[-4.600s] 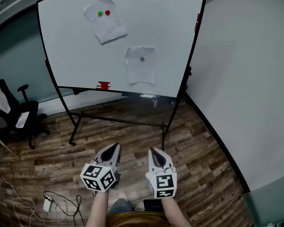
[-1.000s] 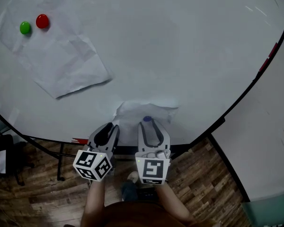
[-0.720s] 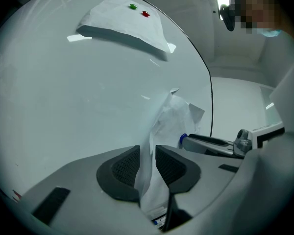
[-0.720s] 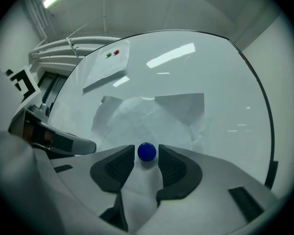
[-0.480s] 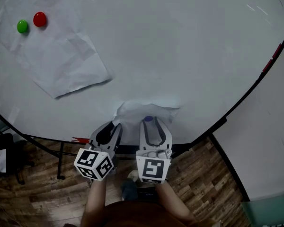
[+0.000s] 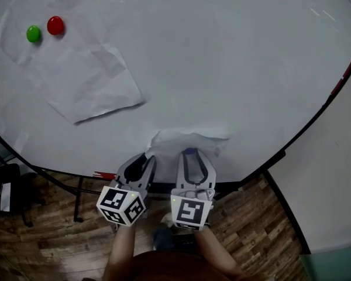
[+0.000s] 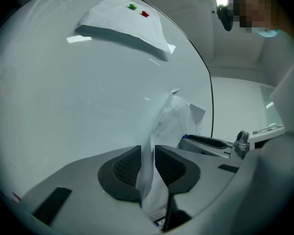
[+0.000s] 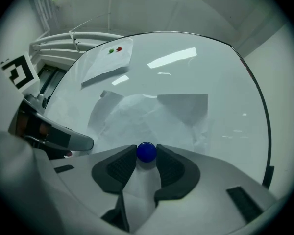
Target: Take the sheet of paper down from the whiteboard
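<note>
Left gripper (image 7: 148, 163) pinches the sheet (image 7: 175, 119) at the whiteboard (image 6: 222, 51) bottom edge; right gripper (image 8: 147, 163) jaws closing on its blue magnet (image 8: 146, 152), open board rightward.

Whiteboard (image 6: 222, 51) with upper sheet (image 6: 88, 81) under green magnet (image 6: 33, 34) and red magnet (image 6: 55, 25), lower sheet (image 6: 175, 140) under blue magnet (image 8: 146, 152)

Grey shells with black ribbed pads (image 7: 125, 166) are shown on the left gripper (image 6: 144, 158) and right gripper (image 6: 190, 154). Each is backed by a cube (image 6: 121, 205) of black-and-white square markers. Behind the cubes, bare forearms (image 6: 120, 252) and a brown garment (image 6: 164, 271) are seen. The right jaws are closing, a blue magnet (image 8: 146, 152) between them.
</note>
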`<state>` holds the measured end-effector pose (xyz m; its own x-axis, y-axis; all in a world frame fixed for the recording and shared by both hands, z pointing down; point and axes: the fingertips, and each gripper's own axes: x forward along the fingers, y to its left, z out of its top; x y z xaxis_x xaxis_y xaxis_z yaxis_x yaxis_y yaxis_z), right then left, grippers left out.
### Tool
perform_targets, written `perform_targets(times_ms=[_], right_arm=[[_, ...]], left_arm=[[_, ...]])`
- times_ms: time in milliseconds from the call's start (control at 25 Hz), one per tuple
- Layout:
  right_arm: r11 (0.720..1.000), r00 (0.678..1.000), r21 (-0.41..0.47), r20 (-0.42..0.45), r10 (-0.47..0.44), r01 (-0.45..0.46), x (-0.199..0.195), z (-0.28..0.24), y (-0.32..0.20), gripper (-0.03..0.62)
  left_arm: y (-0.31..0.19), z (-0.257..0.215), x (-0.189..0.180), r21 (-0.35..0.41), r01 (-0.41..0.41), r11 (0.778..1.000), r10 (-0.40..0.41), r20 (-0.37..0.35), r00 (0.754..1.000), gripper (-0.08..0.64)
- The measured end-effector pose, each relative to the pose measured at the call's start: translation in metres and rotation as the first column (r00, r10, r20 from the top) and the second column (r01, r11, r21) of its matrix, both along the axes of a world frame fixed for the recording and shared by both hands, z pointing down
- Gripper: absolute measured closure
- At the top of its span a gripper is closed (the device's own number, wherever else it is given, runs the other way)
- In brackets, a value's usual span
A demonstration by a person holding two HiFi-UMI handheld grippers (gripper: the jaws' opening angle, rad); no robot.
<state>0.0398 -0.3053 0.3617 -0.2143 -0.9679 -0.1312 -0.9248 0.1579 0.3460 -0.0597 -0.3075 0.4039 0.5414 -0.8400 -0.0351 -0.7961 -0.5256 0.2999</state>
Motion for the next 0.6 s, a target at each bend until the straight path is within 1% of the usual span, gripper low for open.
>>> perform_targets(times_ms=[160, 200, 240, 480, 600], right_arm=[[1.000, 1.000, 0.026, 0.004, -0.005, 0.005, -0.0010, -0.0024, -0.0013, 0.465], [1.000, 1.000, 0.028, 0.004, -0.008, 0.008, -0.0009, -0.0025, -0.0015, 0.462], [1.000, 1.000, 0.026, 0.004, -0.010, 0.010, -0.0005, -0.0024, -0.0015, 0.460], [1.000, 1.000, -0.013, 0.003, -0.007, 0.007, 0.0013, 0.0008, -0.0007, 0.457], [1.000, 1.000, -0.012, 0.003, -0.012, 0.012, 0.0011, 0.0007, -0.0010, 0.457]], left_arm=[[-0.0004, -0.0015, -0.0020, 0.006, 0.005, 1.000, -0.005, 0.017, 1.000, 0.459], [-0.0004, -0.0026, -0.0023, 0.012, 0.004, 1.000, -0.004, 0.019, 1.000, 0.472], [-0.0004, -0.0040, -0.0023, 0.017, 0.000, 1.000, 0.000, 0.020, 1.000, 0.499], [-0.0017, -0.0039, -0.0030, 0.011, -0.010, 1.000, 0.009, 0.008, 1.000, 0.522], [-0.0019, -0.0039, -0.0032, 0.002, -0.022, 1.000, 0.022, -0.018, 1.000, 0.534]])
